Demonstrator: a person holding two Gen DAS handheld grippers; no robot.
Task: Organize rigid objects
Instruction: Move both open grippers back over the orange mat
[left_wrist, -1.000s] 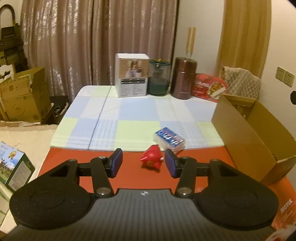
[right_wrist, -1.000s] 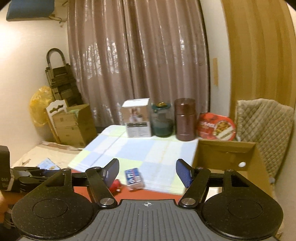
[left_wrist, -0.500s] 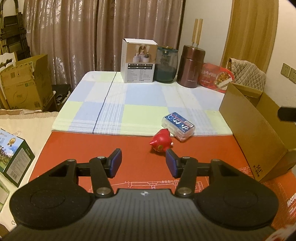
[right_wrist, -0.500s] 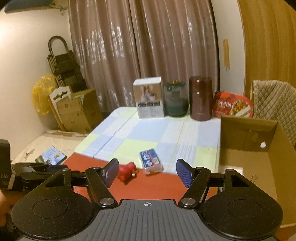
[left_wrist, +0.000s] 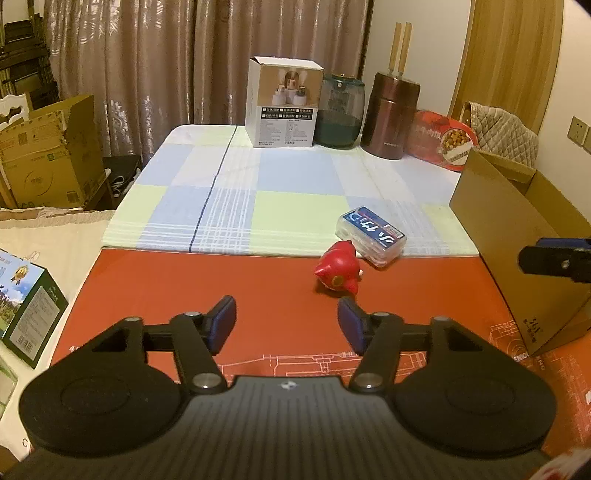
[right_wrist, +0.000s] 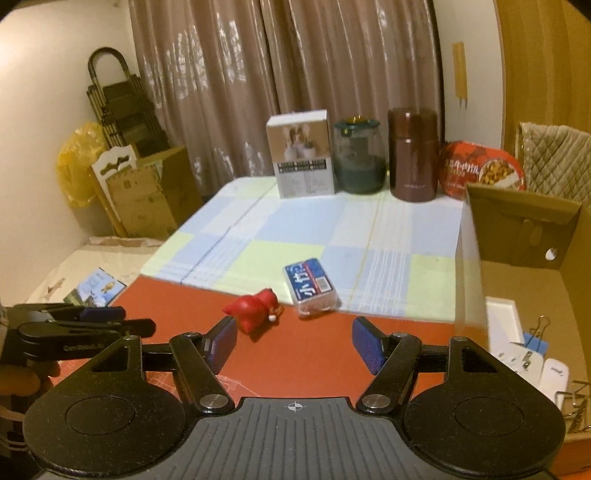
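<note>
A small red toy figure (left_wrist: 338, 271) lies on the red mat (left_wrist: 221, 280), next to a clear box with a blue label (left_wrist: 371, 230) at the edge of the checked cloth. Both show in the right wrist view, the toy (right_wrist: 253, 310) and the box (right_wrist: 312, 286). My left gripper (left_wrist: 287, 323) is open and empty, just short of the toy. My right gripper (right_wrist: 293, 341) is open and empty, short of both objects. An open cardboard box (left_wrist: 517, 236) stands at the right; it holds small items in the right wrist view (right_wrist: 517, 266).
A white carton (left_wrist: 282, 101), a green jar (left_wrist: 340, 112), a brown canister (left_wrist: 393, 116) and a red food bowl (left_wrist: 441, 142) line the table's back. Cardboard boxes (left_wrist: 48, 155) stand on the floor at left. A green box (left_wrist: 29, 306) lies beside the mat.
Both grippers have pulled back and risen, so the toy and the blue-label box sit farther ahead. Both stay open. The objects have not moved.
</note>
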